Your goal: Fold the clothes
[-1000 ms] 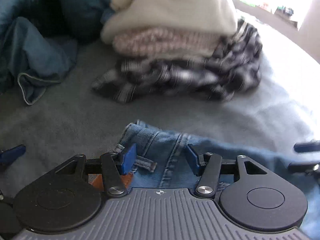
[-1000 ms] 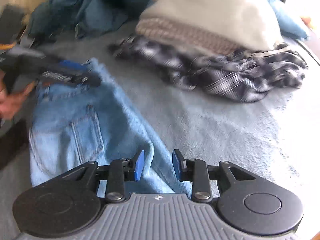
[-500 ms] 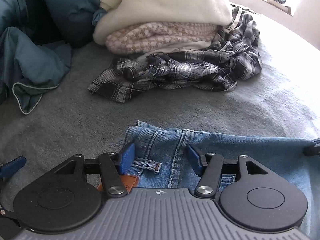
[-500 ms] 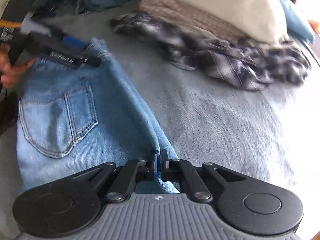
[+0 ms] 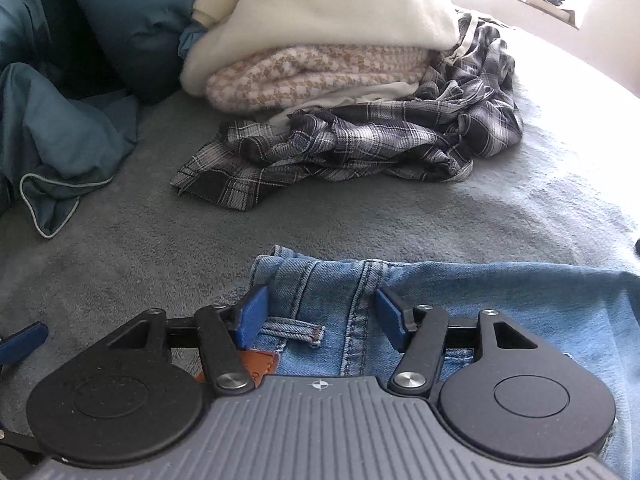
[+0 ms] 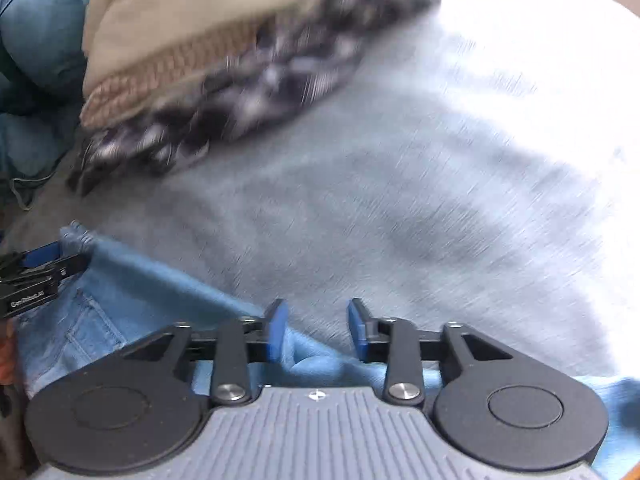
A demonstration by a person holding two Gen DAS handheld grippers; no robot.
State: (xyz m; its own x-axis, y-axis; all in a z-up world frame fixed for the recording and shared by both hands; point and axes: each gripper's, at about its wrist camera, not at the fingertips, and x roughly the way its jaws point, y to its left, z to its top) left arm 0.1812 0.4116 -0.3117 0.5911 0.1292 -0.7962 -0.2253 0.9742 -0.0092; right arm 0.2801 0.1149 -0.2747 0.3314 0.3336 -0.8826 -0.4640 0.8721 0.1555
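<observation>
Having pinched the jeans (image 6: pixel 132 300) a moment ago, right gripper (image 6: pixel 316 328) is opening over their fold, while left gripper (image 5: pixel 318 316) hovers released over the waistband, suggesting regripping.

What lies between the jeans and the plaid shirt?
Only bare grey bedcover separates the jeans from the plaid shirt, clearest in the left wrist view.

Only readable-ish text is tiny white lettering on the side of the left gripper (image 6: pixel 44 268), seen from the right wrist view. Too blurred to spell out. The brown leather patch (image 5: pixel 260 364) on the jeans (image 5: pixel 500 300) shows nothing legible.
</observation>
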